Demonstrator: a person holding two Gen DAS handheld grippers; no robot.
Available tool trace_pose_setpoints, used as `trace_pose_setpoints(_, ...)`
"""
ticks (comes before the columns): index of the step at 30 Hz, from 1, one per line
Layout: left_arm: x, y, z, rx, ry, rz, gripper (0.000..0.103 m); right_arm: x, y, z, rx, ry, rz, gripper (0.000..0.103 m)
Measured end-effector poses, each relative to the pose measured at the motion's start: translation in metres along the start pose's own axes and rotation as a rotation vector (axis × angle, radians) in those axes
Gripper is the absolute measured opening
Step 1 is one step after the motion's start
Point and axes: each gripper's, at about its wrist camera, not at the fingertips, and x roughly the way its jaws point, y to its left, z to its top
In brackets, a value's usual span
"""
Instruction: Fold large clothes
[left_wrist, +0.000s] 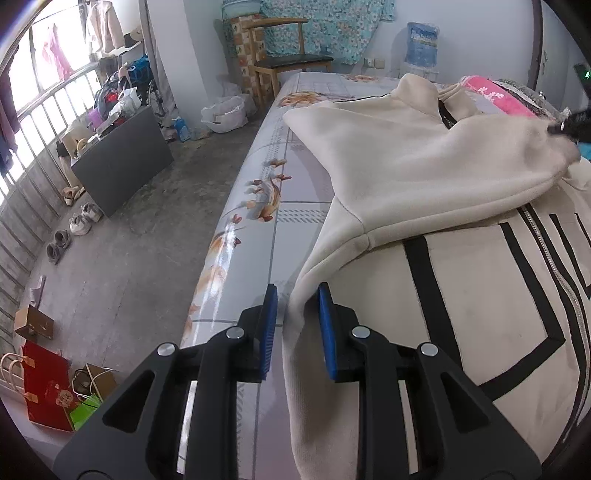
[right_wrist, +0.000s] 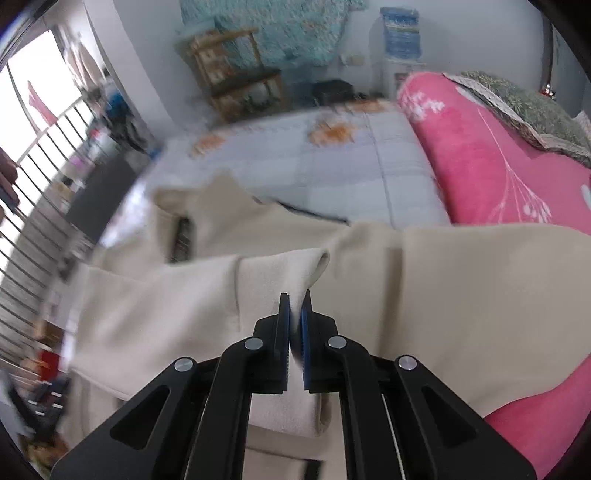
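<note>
A cream zip jacket (left_wrist: 480, 295) with black stripes lies spread on the bed (left_wrist: 295, 206). Its sleeve (left_wrist: 424, 158) is lifted and drawn across the body toward the right. My left gripper (left_wrist: 298, 325) stands open at the jacket's left side edge. That edge lies between the blue pads (left_wrist: 327, 332), and bare sheet shows beside the other pad. In the right wrist view my right gripper (right_wrist: 295, 306) is shut on a pinched fold of the cream sleeve (right_wrist: 443, 288). It also shows as a dark shape, the right gripper (left_wrist: 557, 127), at the sleeve's end.
A pink blanket (right_wrist: 480, 166) and a grey-green cover lie along the bed's right side. The bed's left edge drops to a concrete floor with a grey box (left_wrist: 125, 158), shoes (left_wrist: 81, 221) and paper bags (left_wrist: 48, 387). A wooden chair (left_wrist: 291, 62) stands past the bed's far end.
</note>
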Motion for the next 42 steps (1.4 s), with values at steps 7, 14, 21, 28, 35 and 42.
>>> trace_pose_setpoints(7,-0.024,0.016,0.006,-0.013,-0.008,-0.178,0.026,0.017,-0.013,-0.022,0.019,0.069,-0.059,0.035)
trace_pose_setpoints(14,-0.047,0.042,0.076,-0.113,-0.060,-0.378,0.048,-0.009,0.007,-0.030,-0.087,0.018,-0.044,0.052)
trace_pose_setpoints(21,0.073,0.036,0.161,-0.230,0.085,-0.350,0.052,0.012,-0.003,-0.037,-0.023,0.059,-0.042,0.052)
trace_pose_setpoints(28,0.138,0.039,0.174,-0.321,0.156,-0.324,0.031,0.021,-0.010,-0.038,-0.025,0.072,-0.026,0.039)
trace_pose_setpoints(35,0.115,0.043,0.170,-0.293,0.015,-0.319,0.005,0.022,-0.004,-0.038,-0.064,0.029,-0.033,0.006)
trace_pose_setpoints(42,0.113,0.056,0.164,-0.358,0.002,-0.318,0.005,0.005,0.011,-0.027,-0.126,-0.080,-0.049,0.006)
